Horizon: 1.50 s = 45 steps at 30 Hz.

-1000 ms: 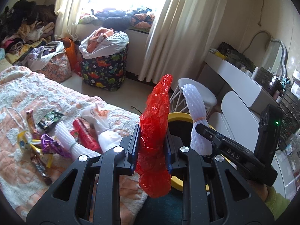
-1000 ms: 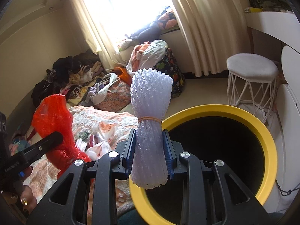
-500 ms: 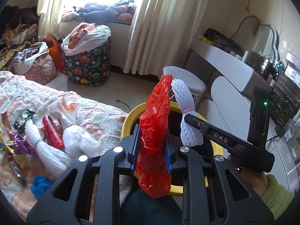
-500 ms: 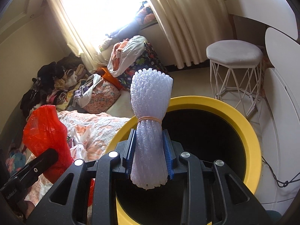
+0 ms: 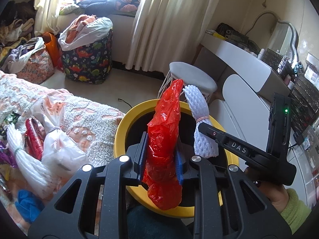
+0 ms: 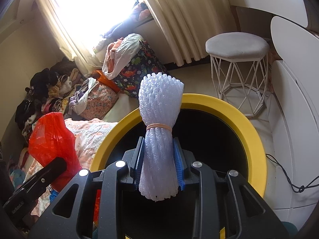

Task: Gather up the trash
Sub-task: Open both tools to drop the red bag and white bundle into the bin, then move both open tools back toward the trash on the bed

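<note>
My left gripper (image 5: 160, 157) is shut on a crumpled red plastic bag (image 5: 164, 135), held upright over the near rim of a yellow-rimmed black bin (image 5: 119, 131). My right gripper (image 6: 159, 163) is shut on a white foam net bundle (image 6: 159, 123) tied with a rubber band, above the same bin (image 6: 247, 123). In the left wrist view the right gripper (image 5: 207, 135) holds that foam bundle (image 5: 201, 127) just right of the red bag. In the right wrist view the red bag (image 6: 51, 139) shows at the left.
On the bed (image 5: 89, 115) at left lie a white plastic bag (image 5: 53, 137), a red wrapper (image 5: 33, 137), another foam bundle (image 5: 24, 159) and several wrappers. A white stool (image 6: 237, 45), a dinosaur-print laundry basket (image 5: 87, 59), curtains and a white dressing table (image 5: 239, 61) stand beyond the bin.
Both grippers have moved forward and down over the bin, each still gripping its item. The bin's rim now fills more of both views and the bed has slid left.
</note>
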{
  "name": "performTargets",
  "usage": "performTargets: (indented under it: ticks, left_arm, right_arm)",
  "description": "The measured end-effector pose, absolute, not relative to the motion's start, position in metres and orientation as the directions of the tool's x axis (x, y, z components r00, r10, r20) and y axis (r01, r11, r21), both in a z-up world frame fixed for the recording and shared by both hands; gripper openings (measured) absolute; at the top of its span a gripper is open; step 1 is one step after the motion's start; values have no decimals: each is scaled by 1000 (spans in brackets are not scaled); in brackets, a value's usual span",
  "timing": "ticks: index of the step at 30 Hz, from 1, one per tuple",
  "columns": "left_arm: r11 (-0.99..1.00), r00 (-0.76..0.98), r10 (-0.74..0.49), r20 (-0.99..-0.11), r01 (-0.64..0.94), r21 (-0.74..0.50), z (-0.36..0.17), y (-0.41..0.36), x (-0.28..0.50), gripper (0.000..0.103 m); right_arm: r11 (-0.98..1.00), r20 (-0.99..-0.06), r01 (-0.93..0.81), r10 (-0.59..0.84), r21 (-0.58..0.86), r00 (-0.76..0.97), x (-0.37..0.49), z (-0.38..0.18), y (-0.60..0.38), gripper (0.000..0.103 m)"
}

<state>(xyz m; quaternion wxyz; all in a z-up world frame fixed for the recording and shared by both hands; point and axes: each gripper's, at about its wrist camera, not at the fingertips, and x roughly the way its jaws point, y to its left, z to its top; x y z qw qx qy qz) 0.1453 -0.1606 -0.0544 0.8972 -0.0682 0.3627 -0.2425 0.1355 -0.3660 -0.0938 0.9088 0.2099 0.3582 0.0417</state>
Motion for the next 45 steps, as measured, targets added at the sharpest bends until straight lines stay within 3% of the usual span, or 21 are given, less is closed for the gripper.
performTargets:
  ticks: [4, 6, 8, 10, 12, 14, 17, 45]
  left_arm:
    - [874, 614, -484, -624, 383, -300, -60, -162, 148, 18]
    - [878, 618, -475, -626, 382, -289, -60, -164, 148, 26]
    - [882, 624, -468, -627, 381, -279, -62, -163, 146, 48]
    - [886, 633, -458, -624, 375, -271, -62, -161, 144, 56]
    - [891, 640, -449, -623, 371, -262, -62, -160, 143, 64]
    - [899, 656, -435, -617, 359, -252, -61, -156, 140, 80]
    - [907, 676, -419, -606, 346, -241, -59, -150, 136, 91]
    - [953, 782, -278, -557, 154, -260, -41, -71, 123, 92]
  right_arm:
    - [904, -637, 80, 231, 420, 736, 137, -96, -369, 29]
    - [902, -640, 83, 233, 423, 732, 138, -96, -368, 33]
    - [902, -639, 83, 233, 424, 733, 138, -97, -368, 41]
    - [900, -635, 86, 232, 428, 737, 137, -96, -368, 48]
    - [899, -632, 88, 228, 428, 741, 137, -95, -367, 48]
    - [900, -629, 90, 224, 427, 745, 137, -95, -368, 49]
    - [903, -621, 87, 217, 421, 753, 136, -92, -367, 49]
    - [925, -550, -99, 302, 368, 778, 125, -63, -303, 59]
